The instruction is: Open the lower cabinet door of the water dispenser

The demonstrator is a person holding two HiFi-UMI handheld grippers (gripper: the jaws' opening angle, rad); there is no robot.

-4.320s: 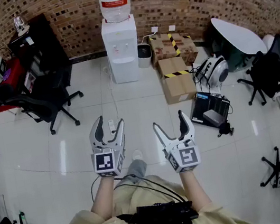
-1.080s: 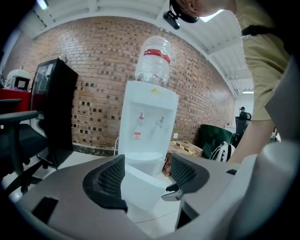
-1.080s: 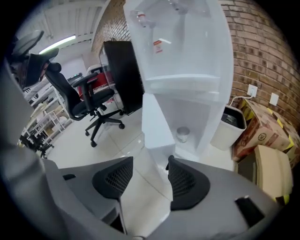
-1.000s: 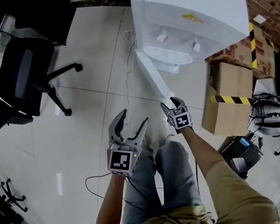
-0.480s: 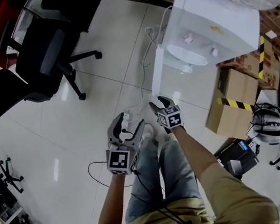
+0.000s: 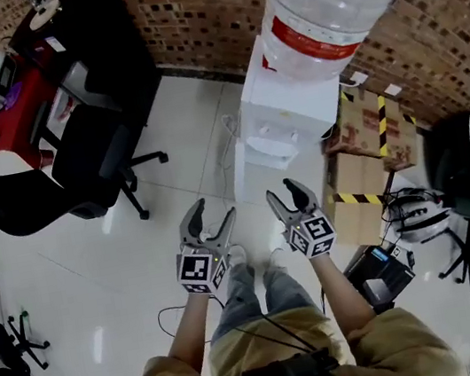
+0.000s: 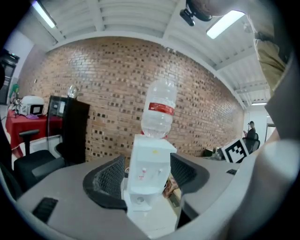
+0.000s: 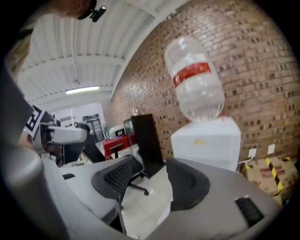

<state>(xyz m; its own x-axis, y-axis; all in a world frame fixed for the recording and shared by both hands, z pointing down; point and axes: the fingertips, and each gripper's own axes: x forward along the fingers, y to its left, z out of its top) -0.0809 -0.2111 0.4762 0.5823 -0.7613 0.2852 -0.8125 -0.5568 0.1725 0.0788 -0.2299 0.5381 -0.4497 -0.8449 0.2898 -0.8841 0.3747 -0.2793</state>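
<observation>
The white water dispenser [image 6: 282, 120] stands against the brick wall with a clear bottle [image 6: 324, 5] upside down on top. A white panel [image 6: 241, 172] juts toward me from its lower left; it looks like the lower door swung open. My left gripper [image 6: 214, 211] is held up in front of me, open and empty, and the dispenser [image 7: 150, 164] shows between its jaws [image 7: 147, 176]. Beside it my right gripper [image 6: 282, 190] is also raised. Its jaws [image 8: 154, 178] are opening with nothing between them, and the dispenser [image 8: 208, 145] is off to their right.
A black office chair [image 6: 95, 162] and a black cabinet [image 6: 100, 35] are to the left, with a red table [image 6: 14, 109] beyond. Taped cardboard boxes [image 6: 362, 142] stand right of the dispenser. Dark equipment [image 6: 385, 273] lies on the floor at the right. A white cable [image 6: 225, 130] trails beside the dispenser.
Both grippers have risen from low by the dispenser's door to chest height. The right gripper has left the door's edge. The head view has risen and pulled back.
</observation>
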